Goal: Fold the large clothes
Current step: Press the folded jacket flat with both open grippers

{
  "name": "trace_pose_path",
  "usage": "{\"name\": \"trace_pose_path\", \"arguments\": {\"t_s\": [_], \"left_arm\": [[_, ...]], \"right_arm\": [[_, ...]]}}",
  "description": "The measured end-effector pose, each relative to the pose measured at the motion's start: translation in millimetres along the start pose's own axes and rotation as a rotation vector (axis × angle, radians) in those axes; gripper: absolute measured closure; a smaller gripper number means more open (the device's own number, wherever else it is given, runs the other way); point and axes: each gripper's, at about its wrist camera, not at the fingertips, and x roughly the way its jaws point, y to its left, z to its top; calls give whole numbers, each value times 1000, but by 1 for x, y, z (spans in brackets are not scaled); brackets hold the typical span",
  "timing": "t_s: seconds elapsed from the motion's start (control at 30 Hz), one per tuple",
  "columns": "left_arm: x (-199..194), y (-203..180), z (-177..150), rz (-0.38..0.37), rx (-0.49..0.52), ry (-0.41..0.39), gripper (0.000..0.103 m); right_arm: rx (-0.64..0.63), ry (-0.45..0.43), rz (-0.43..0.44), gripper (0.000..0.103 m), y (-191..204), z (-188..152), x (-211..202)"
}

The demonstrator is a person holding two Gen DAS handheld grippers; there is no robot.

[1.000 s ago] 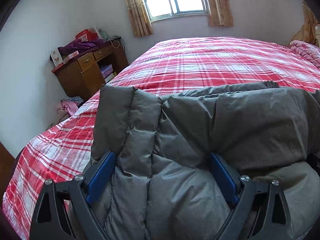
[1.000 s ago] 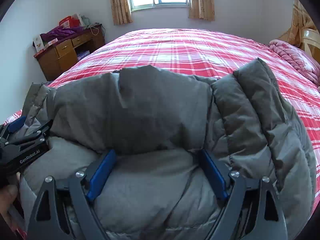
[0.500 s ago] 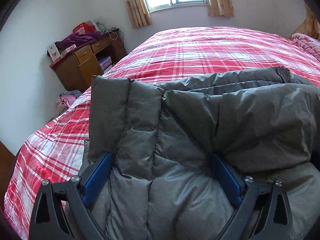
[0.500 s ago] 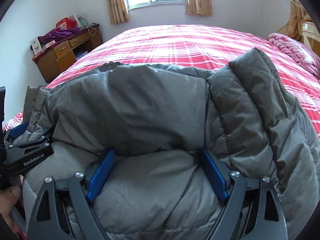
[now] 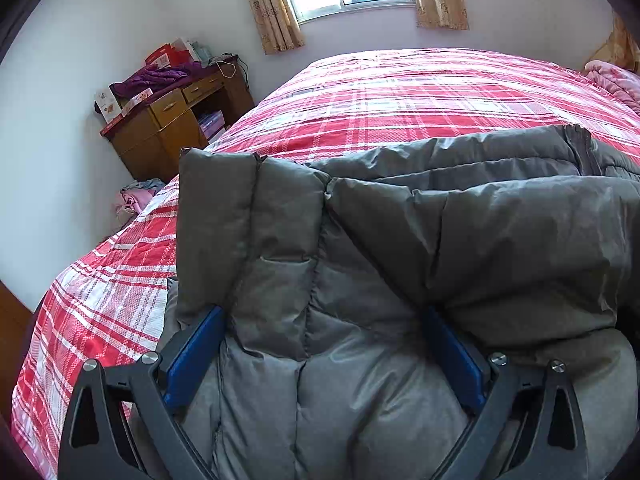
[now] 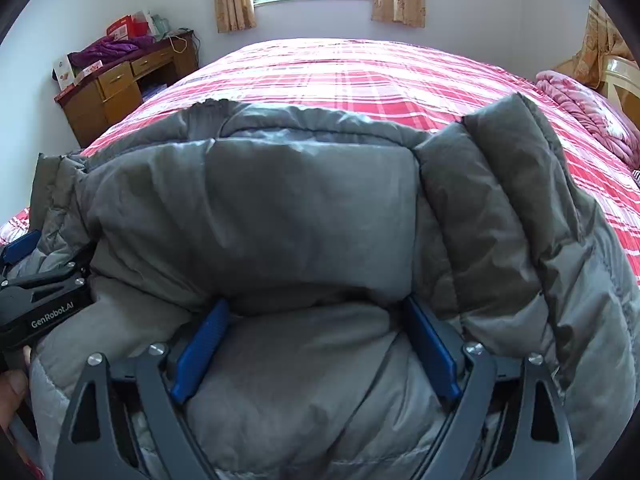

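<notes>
A thick grey padded jacket [image 5: 400,240] lies bunched on the near part of the bed, one layer doubled over toward me. My left gripper [image 5: 322,316] stands wide, its blue pads pressed against a fat roll of the jacket near its left edge. My right gripper [image 6: 315,304] is also spread wide and shut on a thick fold of the jacket [image 6: 312,220], which bulges up over the fingertips. In the right wrist view the left gripper [image 6: 40,300] shows at the far left, with a person's hand [image 6: 12,384] below it.
The bed's red plaid cover [image 5: 400,100] stretches bare beyond the jacket up to the window wall. A wooden desk [image 5: 168,128] piled with clothes and boxes stands at the back left, clothes [image 5: 132,196] on the floor beside it. A pink quilt [image 6: 588,116] lies at the right edge.
The raised fold of the jacket has sunk forward and spread flatter over the layer beneath. Both grippers have stayed about where they were, still clamped on the jacket.
</notes>
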Motion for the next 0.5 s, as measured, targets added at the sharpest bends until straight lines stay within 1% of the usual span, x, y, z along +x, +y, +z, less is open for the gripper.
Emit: {"name": "trace_pose_path", "arguments": {"t_s": [0.43,0.5], "left_arm": [[1,0,-1,10,8,4,3],[3,2,0,1,7,16,3]], "right_arm": [[-22,16,-30,10,7,0,4],[-23,16,-32,10,8,0,4]]}}
